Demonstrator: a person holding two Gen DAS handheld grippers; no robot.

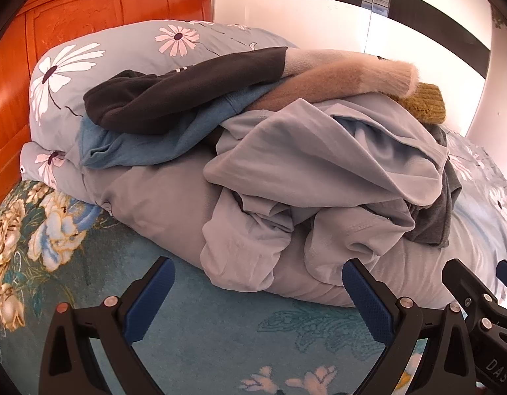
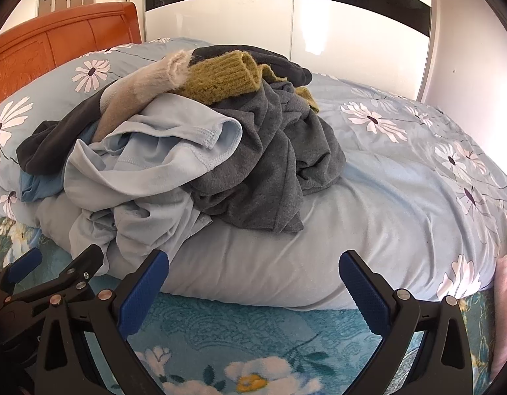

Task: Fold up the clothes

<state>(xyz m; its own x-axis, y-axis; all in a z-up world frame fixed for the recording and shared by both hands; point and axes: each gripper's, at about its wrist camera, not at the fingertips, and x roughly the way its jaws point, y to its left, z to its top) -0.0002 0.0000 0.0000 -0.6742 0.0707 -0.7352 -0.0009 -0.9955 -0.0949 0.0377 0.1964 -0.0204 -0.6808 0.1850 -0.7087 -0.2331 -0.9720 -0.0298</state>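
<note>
Both grippers low over teal floral bedspread (image 1: 200, 335), side by side, facing clothes pile. Left gripper (image 1: 256, 296) wide open, blue pads (image 1: 148, 299) apart, nothing btwn them, no contact w/ fabric. Right gripper (image 2: 253, 289) likewise spread wide, empty, pads (image 2: 362, 289) clear of everything; also visible at right edge of left wrist view, and left one at left edge of right wrist view. Clothes heaped unfolded on top of folded light-blue daisy-print duvet (image 2: 385, 177), toward headboard end. Front of pile: pale blue garment (image 1: 319, 164), crumpled, draping down duvet's near face, lowest fold just above left gripper's right finger. Right of it: grey sweatshirt (image 2: 270, 164), bunched, hem hanging over duvet edge. Top of pile: olive knit (image 2: 224, 75) cuff next to fuzzy beige/pink sleeve (image 2: 145, 79), touching. Left side: dark charcoal garment (image 1: 174, 92) lying over a mid-blue tee (image 1: 161, 131). Another dark piece behind olive knit, can't tell which garment it belongs to. Orange wood headboard (image 1: 89, 16) behind on left, white wardrobe doors w/ black band (image 2: 286, 26) at back. Bit of person's skin (image 2: 503, 296) at far right edge of right wrist view, body part unclear.
</note>
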